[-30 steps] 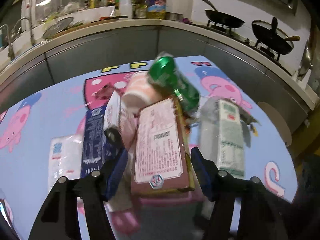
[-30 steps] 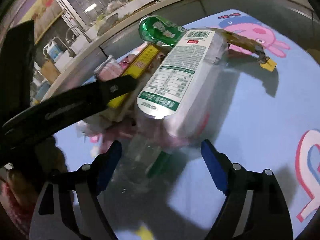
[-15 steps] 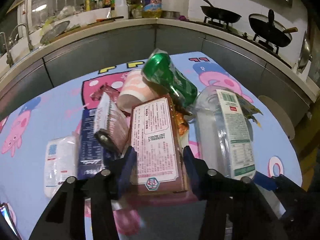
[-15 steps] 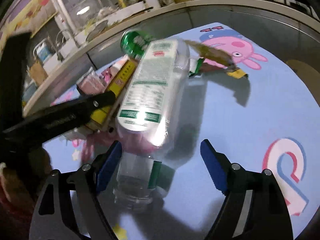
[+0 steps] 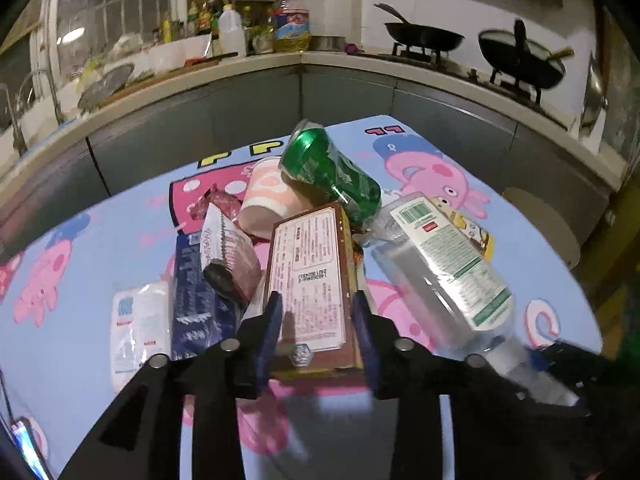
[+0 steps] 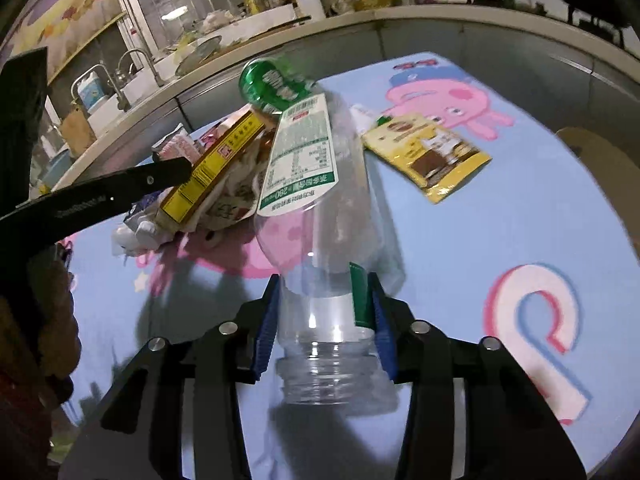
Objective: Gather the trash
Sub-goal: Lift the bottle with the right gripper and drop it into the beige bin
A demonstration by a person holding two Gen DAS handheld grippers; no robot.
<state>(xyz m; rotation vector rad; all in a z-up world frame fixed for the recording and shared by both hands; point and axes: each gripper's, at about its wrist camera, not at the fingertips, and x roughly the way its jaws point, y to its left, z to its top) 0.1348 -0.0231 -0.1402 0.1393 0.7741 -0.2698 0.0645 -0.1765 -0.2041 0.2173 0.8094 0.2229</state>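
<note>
Cartoon tablecloth (image 6: 500, 216): clear bottle (image 6: 320, 240) neck between closing right claw (image 6: 325, 320) pads.

A cartoon-pig tablecloth (image 5: 532, 240) covers the table. Behind it, 2 black woks (image 5: 520, 60) sit on the stove, bottles (image 5: 232, 34) crowd the countertop (image 5: 248, 62).

Two close wrist views angled down at shared trash pile (image 5: 312, 240)

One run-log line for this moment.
left gripper: closing on brown box | right gripper: closing on clear bottle neck | trash piled on table
</note>
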